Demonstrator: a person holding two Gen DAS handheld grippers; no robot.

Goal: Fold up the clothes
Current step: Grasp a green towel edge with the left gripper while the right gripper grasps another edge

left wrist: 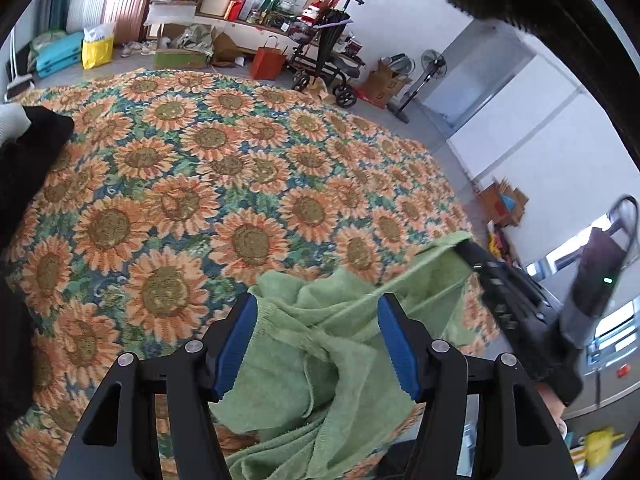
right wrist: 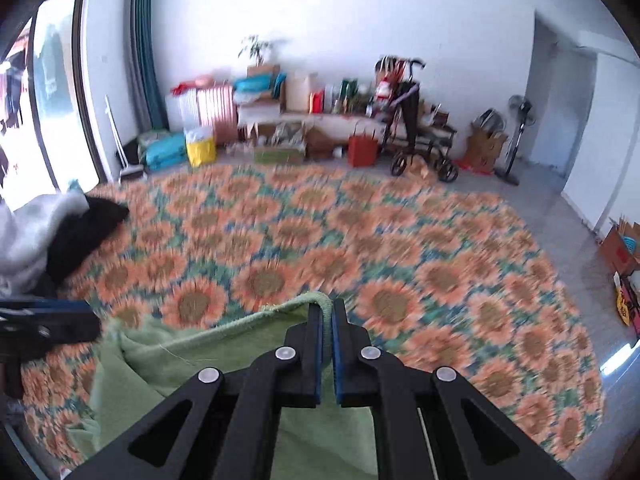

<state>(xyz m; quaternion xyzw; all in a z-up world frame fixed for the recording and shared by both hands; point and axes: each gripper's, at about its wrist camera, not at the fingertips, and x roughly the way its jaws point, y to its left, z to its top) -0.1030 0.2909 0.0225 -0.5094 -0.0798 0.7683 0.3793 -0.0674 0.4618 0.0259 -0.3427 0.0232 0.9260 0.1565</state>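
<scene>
Green towel lies crumpled at the near edge of the sunflower-patterned cover, toward six o'clock in both wrist views. One corner is lifted off the cover, pinched between the pressed-together fingers of the right gripper, which enters the left wrist view from four o'clock. The left gripper hovers over the bunched folds with its blue-padded fingers spread wide, cloth below and between them but not clamped. A black garment and a white one sit together at nine o'clock on the cover.
</scene>
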